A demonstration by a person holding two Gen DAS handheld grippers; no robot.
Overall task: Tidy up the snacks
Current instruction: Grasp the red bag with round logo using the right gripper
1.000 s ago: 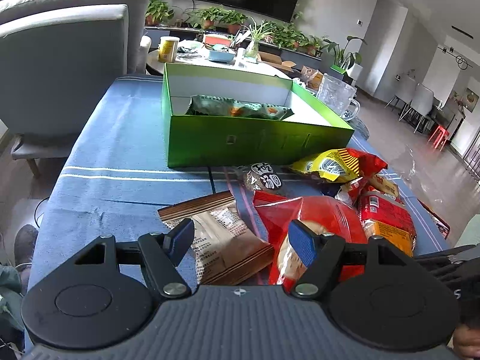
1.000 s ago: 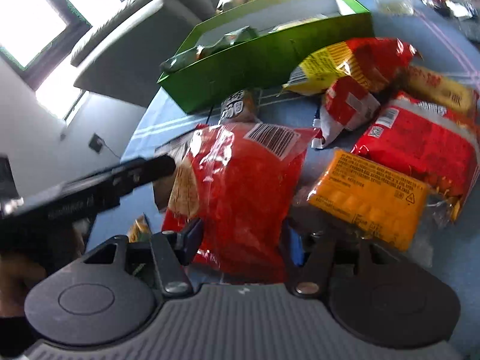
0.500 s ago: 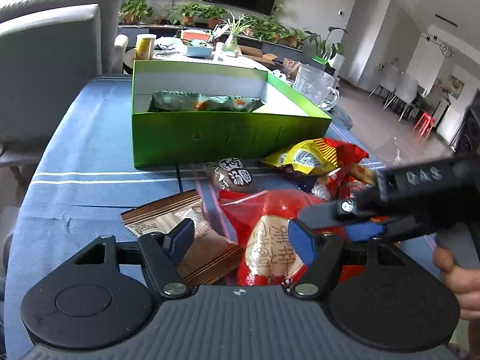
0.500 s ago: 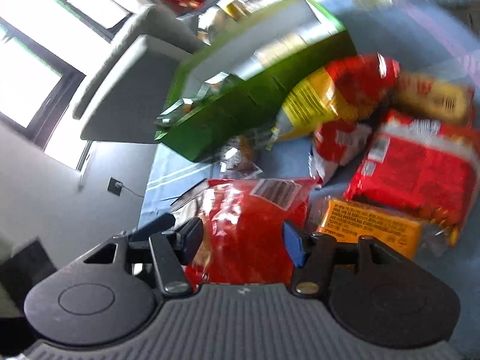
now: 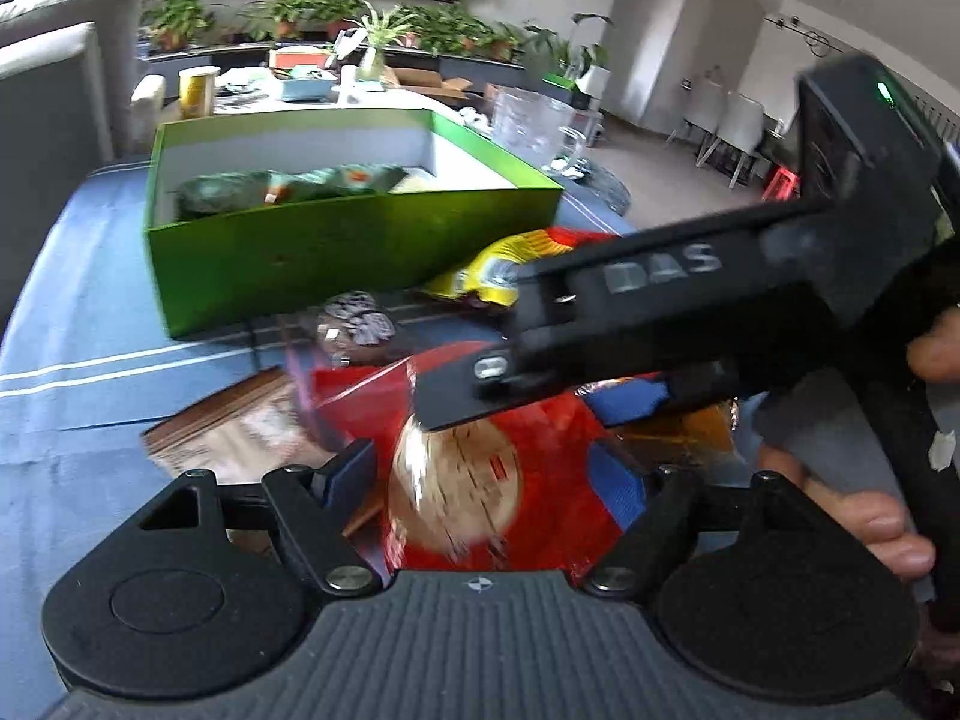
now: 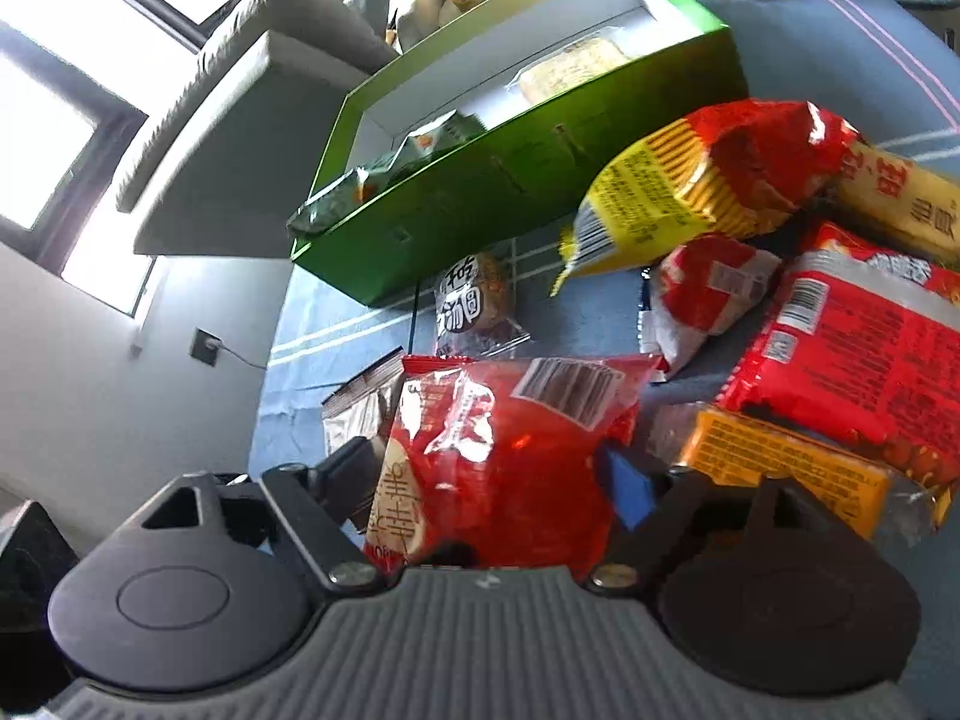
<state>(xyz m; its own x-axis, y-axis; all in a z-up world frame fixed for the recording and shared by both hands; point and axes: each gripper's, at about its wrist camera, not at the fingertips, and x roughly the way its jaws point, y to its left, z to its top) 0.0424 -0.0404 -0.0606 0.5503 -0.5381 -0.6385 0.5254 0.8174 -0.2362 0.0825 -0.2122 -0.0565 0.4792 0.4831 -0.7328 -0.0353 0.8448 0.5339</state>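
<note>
The red snack bag [image 6: 498, 456] is seen between the blue pads of the right gripper [image 6: 498, 486], which appears clamped on its lower part, though contact on the right side is partly hidden by the crinkled film. In the left wrist view the same bag [image 5: 480, 480] lies between the spread fingers of the left gripper [image 5: 486, 480], and no contact with either pad can be made out; motion blur leaves this uncertain. The right tool's black body is seen crossing above the bag in that view. The green box [image 6: 540, 162] stands toward the far edge of the blue tablecloth [image 6: 312, 324], with green packets [image 5: 282, 189] already inside. Between box and held bag a small round pastry pack [image 6: 474, 300] rests on the cloth. To the right are piled a yellow-and-red bag [image 6: 708, 186], a red packet [image 6: 852, 348] and an orange packet [image 6: 780, 462]
</note>
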